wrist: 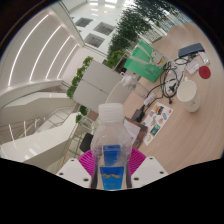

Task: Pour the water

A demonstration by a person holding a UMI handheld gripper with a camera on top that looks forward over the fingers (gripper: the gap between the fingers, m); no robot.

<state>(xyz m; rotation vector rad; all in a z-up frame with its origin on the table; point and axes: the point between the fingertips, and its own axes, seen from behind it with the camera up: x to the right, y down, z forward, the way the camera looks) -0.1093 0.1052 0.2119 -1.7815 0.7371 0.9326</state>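
My gripper is clenched on the clear plastic water bottle with a blue label, held upright between my pink pads above the wooden table; thin, slippery walls likely flex, so I'd grip mid-label.

My fingers are filled by the clear plastic bottle with blue label; ahead right, the light wooden counter lies open until scattered papers and a white cup crowd it
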